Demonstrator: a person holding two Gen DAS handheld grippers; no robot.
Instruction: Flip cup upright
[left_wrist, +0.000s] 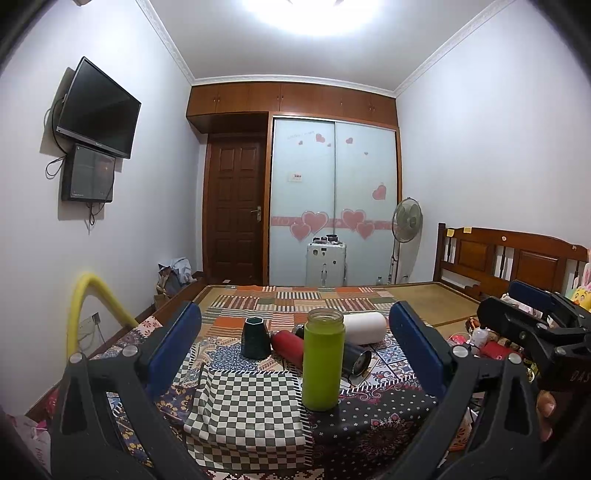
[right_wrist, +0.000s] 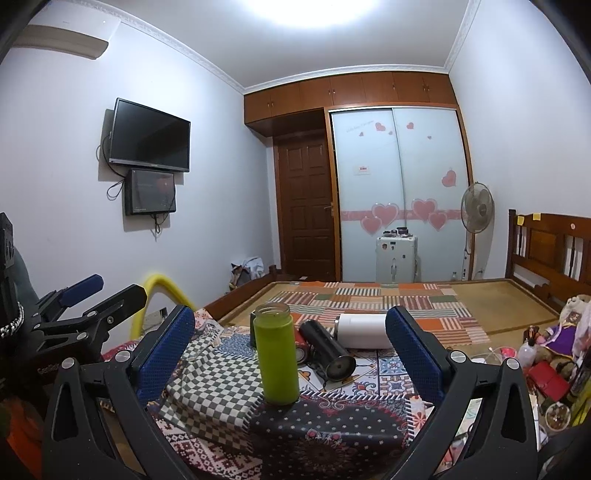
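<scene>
A lime-green cup (left_wrist: 323, 360) with a clear glass rim stands upright on the patterned cloth; it also shows in the right wrist view (right_wrist: 277, 354). Behind it lie a red cup (left_wrist: 288, 345), a black cup (left_wrist: 356, 360) and a white cup (left_wrist: 365, 326) on their sides, and a dark faceted cup (left_wrist: 255, 338) stands mouth up. My left gripper (left_wrist: 295, 350) is open and empty, its blue pads either side of the group. My right gripper (right_wrist: 291, 350) is open and empty, back from the green cup. The black cup (right_wrist: 327, 349) and white cup (right_wrist: 364, 330) show there too.
The cups sit on a table covered in patchwork cloth (left_wrist: 236, 410) in front of a bed with a mat (left_wrist: 424, 299). Clutter and toys lie at the right (right_wrist: 546, 369). A yellow tube (left_wrist: 86, 314) arches at the left. The right gripper shows in the left wrist view (left_wrist: 532, 321).
</scene>
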